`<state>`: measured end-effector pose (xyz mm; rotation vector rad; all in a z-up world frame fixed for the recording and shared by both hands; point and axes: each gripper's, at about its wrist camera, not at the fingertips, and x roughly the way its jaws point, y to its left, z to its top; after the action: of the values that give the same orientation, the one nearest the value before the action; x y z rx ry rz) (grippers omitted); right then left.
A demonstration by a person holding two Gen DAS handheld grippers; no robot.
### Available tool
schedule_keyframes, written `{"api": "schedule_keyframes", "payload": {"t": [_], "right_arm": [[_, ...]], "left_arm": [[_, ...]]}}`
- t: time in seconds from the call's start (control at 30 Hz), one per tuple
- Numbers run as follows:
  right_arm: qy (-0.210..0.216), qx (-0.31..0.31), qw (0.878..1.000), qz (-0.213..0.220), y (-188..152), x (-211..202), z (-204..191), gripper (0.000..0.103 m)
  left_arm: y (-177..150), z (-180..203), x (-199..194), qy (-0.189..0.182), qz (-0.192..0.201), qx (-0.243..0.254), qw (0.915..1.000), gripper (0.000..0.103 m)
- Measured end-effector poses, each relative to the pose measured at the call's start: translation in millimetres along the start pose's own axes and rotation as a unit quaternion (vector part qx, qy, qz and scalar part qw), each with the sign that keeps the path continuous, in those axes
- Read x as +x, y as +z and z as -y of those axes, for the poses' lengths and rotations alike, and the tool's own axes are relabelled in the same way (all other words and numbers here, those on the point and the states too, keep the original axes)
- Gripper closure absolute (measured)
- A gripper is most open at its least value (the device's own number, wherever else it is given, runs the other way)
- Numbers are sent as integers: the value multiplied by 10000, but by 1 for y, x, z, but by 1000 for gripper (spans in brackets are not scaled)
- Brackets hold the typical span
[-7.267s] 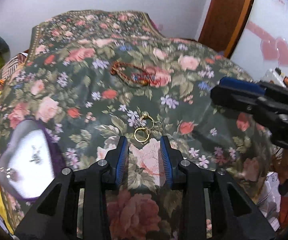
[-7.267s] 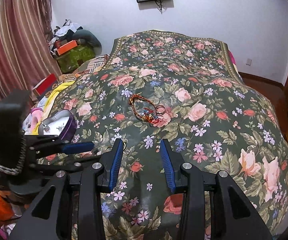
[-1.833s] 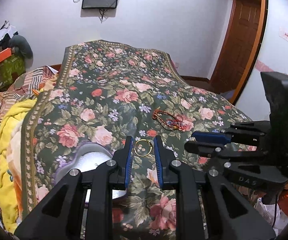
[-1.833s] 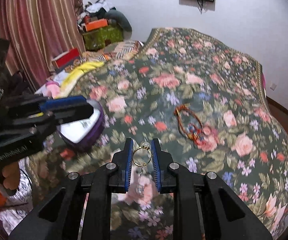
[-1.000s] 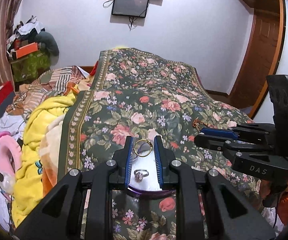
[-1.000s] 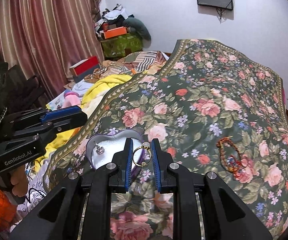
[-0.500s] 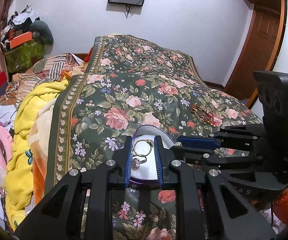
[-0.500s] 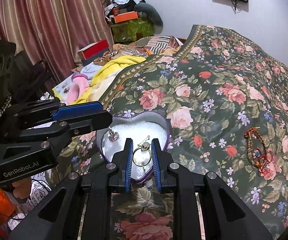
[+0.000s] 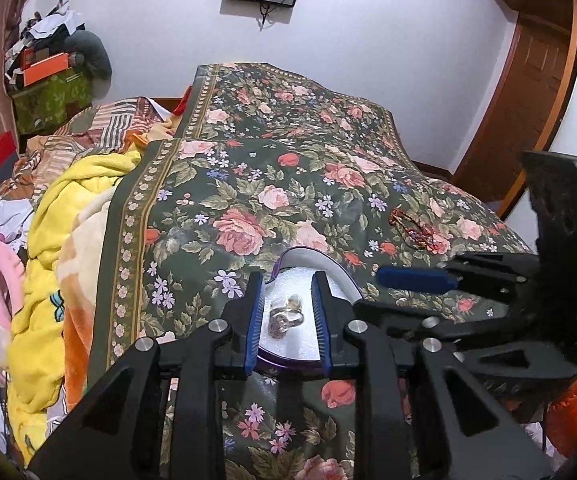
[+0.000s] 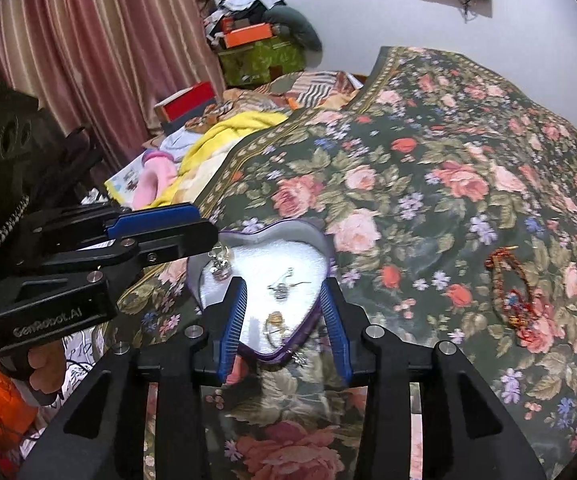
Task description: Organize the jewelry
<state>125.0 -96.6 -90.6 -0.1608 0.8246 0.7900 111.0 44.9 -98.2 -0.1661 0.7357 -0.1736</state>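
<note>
Floral bed (image 10: 428, 184) carries heart-shaped box (image 10: 320, 240) w/ rings (image 9: 284, 318) on its white lining; beaded bracelet (image 10: 516, 300) lies well apart to the right. Left gripper (image 9: 287, 312) & right gripper (image 10: 284, 312) hover over box, jaws apart, holding nothing.

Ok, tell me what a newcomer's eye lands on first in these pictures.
First the heart-shaped purple box near the floral bedspread's edge, its white lining dotted with small jewelry pieces. The left gripper and right gripper both hang over it, jaws apart and holding nothing. Farther right on the spread lies a red beaded bracelet.
</note>
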Motion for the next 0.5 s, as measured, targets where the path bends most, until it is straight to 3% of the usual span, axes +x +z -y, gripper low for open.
{"api": "schedule_keyframes", "payload": {"t": [0.13, 0.5], "right_arm": [[-291, 121, 9994, 147, -2, -20, 18, 68], [-870, 627, 9941, 161, -23, -56, 70, 68]], "left_arm": [[0, -1, -3, 39, 15, 4, 10000, 79], [-3, 21, -6, 148, -54, 274, 9995, 56]]}}
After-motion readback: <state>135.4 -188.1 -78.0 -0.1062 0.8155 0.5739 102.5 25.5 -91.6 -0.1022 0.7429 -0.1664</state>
